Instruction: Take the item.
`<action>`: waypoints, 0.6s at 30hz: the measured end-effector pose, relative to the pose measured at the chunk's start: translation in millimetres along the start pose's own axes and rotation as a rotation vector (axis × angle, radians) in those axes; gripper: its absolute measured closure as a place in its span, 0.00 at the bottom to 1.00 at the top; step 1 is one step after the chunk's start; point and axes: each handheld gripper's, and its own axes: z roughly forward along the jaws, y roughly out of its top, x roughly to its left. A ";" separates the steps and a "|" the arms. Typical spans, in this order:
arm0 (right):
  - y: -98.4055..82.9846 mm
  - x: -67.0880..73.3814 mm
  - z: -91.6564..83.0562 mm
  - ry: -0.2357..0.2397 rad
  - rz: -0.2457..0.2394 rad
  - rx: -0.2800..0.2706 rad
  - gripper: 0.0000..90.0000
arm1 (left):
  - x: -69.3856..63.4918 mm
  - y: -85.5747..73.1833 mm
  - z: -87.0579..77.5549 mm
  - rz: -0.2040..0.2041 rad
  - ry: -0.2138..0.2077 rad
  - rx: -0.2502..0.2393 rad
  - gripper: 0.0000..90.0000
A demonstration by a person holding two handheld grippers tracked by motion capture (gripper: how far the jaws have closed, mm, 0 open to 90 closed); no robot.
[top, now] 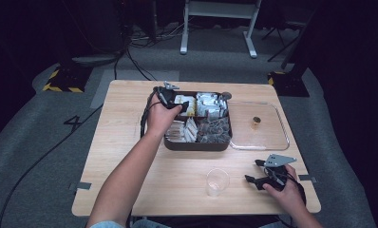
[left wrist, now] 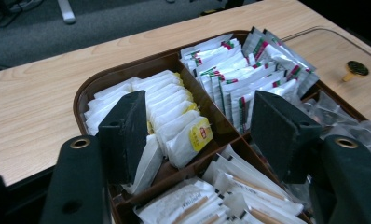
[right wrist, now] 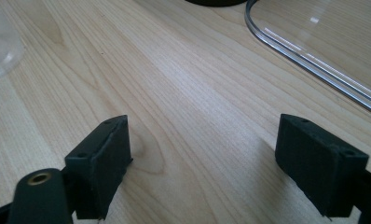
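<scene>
wooden table bears brown tray, clear lid, plastic cup.

Dark brown tray, white sachets with yellow labels, black tools, pale woodgrain table.

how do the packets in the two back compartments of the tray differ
The white tea bag packets are plain paper with a yellow tag; the silver sachets are shiny foil with red and green marks. The tea bag packets sit between the left hand-held gripper's open jaws; the sachets lie beyond them. Both stand packed in rows.
</scene>
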 end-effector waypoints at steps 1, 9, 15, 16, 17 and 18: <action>0.0 0.0 0.0 0.000 0.000 0.000 0.20 | 0.9 0.6 3.4 -0.003 0.000 0.005 0.43; 0.0 0.0 0.0 0.000 0.000 0.000 0.20 | 10.6 3.6 32.2 -0.032 -0.007 0.050 0.51; 0.0 0.0 0.0 0.000 0.000 0.000 0.20 | 13.2 1.4 52.5 -0.038 -0.010 0.104 0.56; 0.0 0.0 0.0 0.000 0.000 0.000 0.20 | 12.9 0.5 55.2 -0.039 -0.011 0.117 0.57; 0.0 0.0 0.0 0.000 0.000 0.000 0.20 | 12.7 0.0 57.0 -0.040 -0.012 0.127 0.59; 0.0 0.0 0.0 0.000 0.000 0.000 0.20 | 12.7 0.0 57.0 -0.040 -0.012 0.127 0.60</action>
